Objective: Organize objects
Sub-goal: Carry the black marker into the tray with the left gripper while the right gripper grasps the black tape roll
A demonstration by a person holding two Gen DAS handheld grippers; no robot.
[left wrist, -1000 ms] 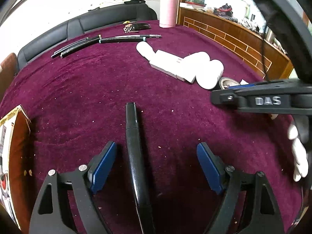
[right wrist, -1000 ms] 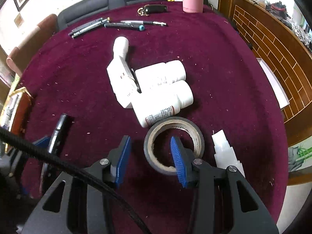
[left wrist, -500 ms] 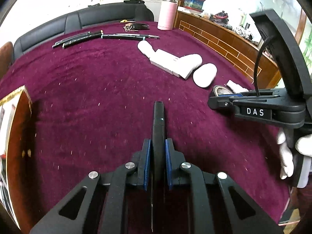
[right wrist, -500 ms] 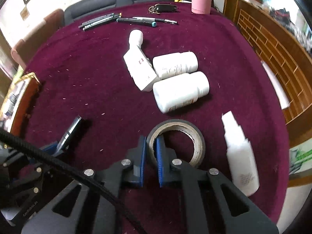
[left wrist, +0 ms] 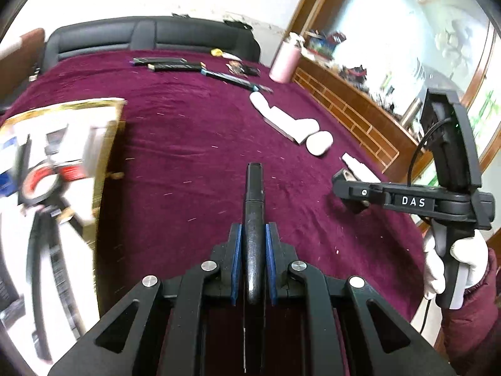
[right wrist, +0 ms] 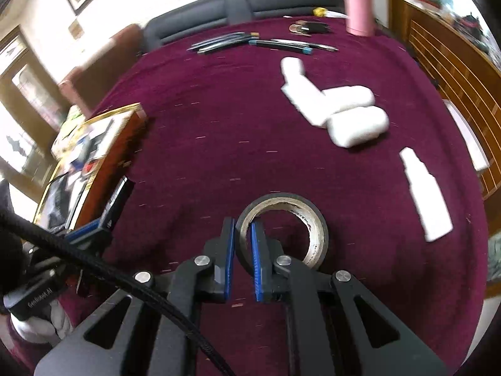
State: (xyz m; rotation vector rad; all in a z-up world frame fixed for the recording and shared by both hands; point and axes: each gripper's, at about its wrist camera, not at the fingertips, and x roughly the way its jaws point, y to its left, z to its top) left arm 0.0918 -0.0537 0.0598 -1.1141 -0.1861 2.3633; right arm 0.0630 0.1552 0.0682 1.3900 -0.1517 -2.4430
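Between left tongs [left wrist: 253,238], pen [left wrist: 254,206]; right tongs [right wrist: 241,235] grip tape [right wrist: 313,228].

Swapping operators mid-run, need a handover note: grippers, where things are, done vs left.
Left gripper: shut on the black marker pen, carried above the maroon tablecloth.
Right gripper: shut on the wall of the black roll of tape, one pad inside the ring, one outside.
On the cloth: white plastic bottles in a cluster mid-table, a white spray bottle to the right, dark pens in a row at the far edge, an open gold-edged box on the left.
Done: both items gripped.
Left: set down marker and tape; bottles untouched. Destination not evident.
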